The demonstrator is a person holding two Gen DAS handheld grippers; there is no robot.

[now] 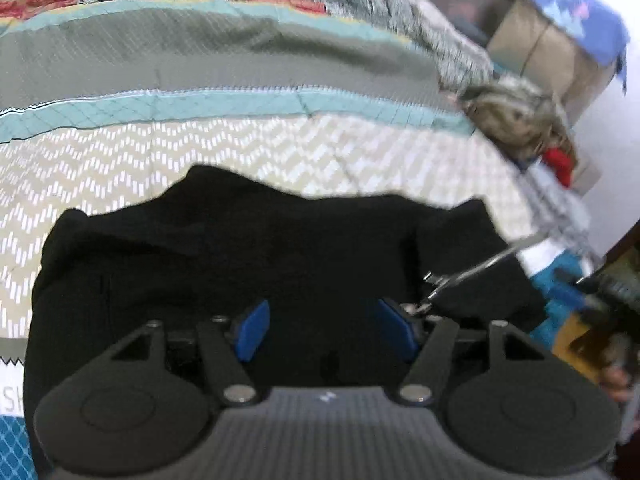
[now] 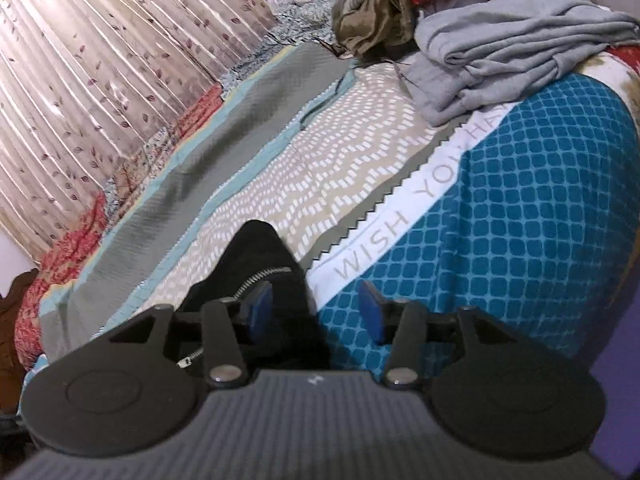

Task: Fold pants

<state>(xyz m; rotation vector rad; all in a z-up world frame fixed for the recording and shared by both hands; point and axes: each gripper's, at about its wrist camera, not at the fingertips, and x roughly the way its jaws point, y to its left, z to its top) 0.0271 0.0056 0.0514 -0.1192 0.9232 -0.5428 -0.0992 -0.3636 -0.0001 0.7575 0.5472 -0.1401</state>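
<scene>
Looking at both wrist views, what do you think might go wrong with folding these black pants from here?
Both the left gripper and the right gripper are open with nothing clamped, so the bunched black pants may slump out of shape. The zipper lies beside the right gripper's pad and could snag. The grey clothes nearby limit the room for spreading.

The left gripper (image 1: 324, 330) points steeply down over the black pants (image 1: 240, 256), its blue pads (image 1: 253, 334) standing apart with nothing pinched between them. The right gripper (image 2: 316, 310) tilts more shallowly (rolled a little to one side), jaws likewise parted, one pad over the pants' edge, the other clear of them.
</scene>
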